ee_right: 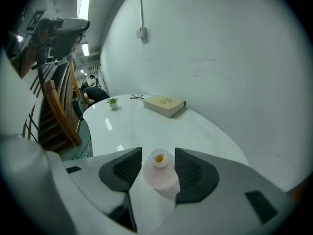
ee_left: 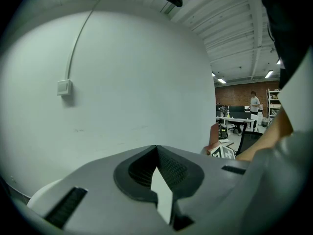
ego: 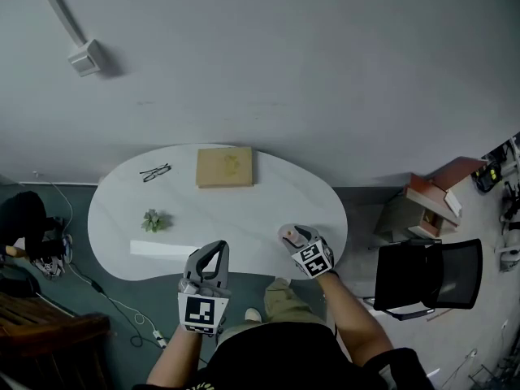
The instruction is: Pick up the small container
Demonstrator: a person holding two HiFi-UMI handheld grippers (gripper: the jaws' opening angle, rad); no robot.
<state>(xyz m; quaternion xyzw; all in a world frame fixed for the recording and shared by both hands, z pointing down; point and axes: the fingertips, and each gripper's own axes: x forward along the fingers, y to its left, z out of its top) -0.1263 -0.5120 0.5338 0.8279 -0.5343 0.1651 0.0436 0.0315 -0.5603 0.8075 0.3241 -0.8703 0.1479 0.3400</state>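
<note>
The small container (ee_right: 159, 173) is a pale pink, round-bodied bottle with a narrow neck and an orange spot in its mouth. It stands on the white table (ee_right: 146, 126) near the front right edge (ego: 287, 234). My right gripper (ee_right: 158, 154) has a jaw on either side of it, and the dark pads meet the bottle's sides. In the head view the right gripper (ego: 294, 236) reaches over the table edge. My left gripper (ego: 215, 249) hovers at the table's front edge, pointing up at the wall, jaws together and nothing between them (ee_left: 156, 148).
A tan book (ego: 224, 167) lies at the back of the table, glasses (ego: 154, 171) to its left, and a small potted plant (ego: 153, 220) further forward. A black office chair (ego: 426, 275) and cardboard boxes (ego: 426, 205) stand to the right, and wooden furniture (ego: 49, 335) to the left.
</note>
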